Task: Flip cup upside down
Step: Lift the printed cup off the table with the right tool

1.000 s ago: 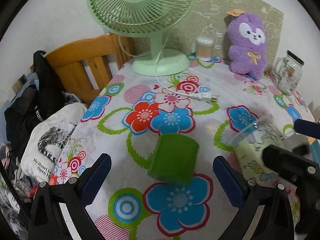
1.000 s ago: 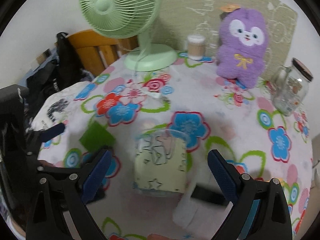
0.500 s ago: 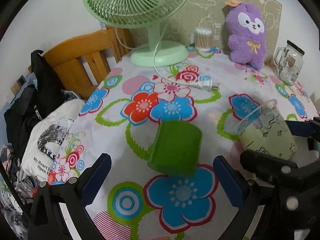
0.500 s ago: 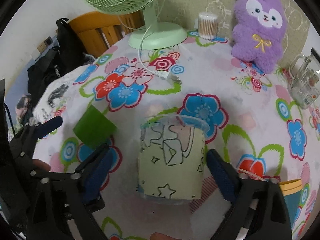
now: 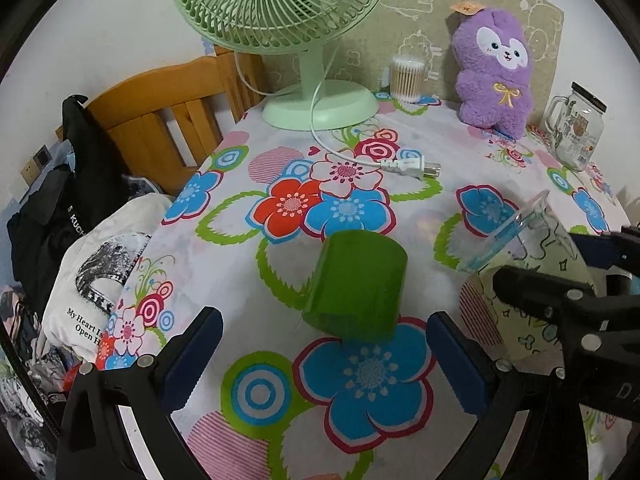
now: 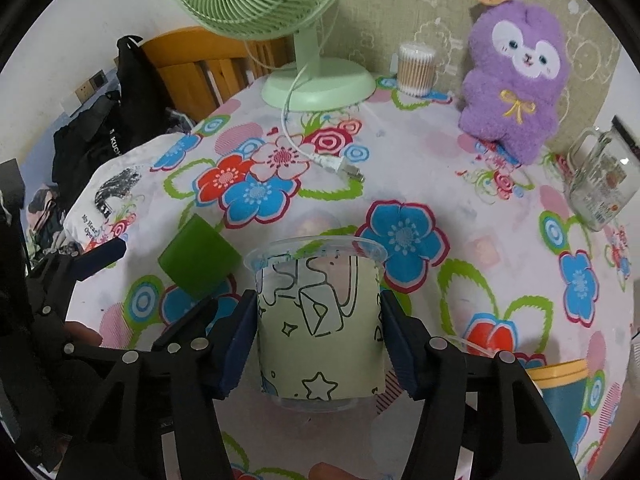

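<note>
While the right gripper [image 6: 318, 336] clamps it, the cup [image 6: 320, 320] is clear plastic (pale-green doodle sleeve), rim up; left gripper [image 5: 320, 356] gapes wide.

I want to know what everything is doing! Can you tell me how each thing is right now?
Clear cup: upright, mouth up, gripped by the right tool.
Green cup: upside down on the table.
Left tool: open, holding nothing.
Fan plug: unplugged, lying on the tablecloth.
Glass jar: upright, lid on.

Pretty even indoor lighting, bit dim and bluish. Soft shadows under the green cup [image 5: 356, 286]. Heavy fisheye warp, black vignette corners. Mostly sharp, slightly soft toward edges.
</note>
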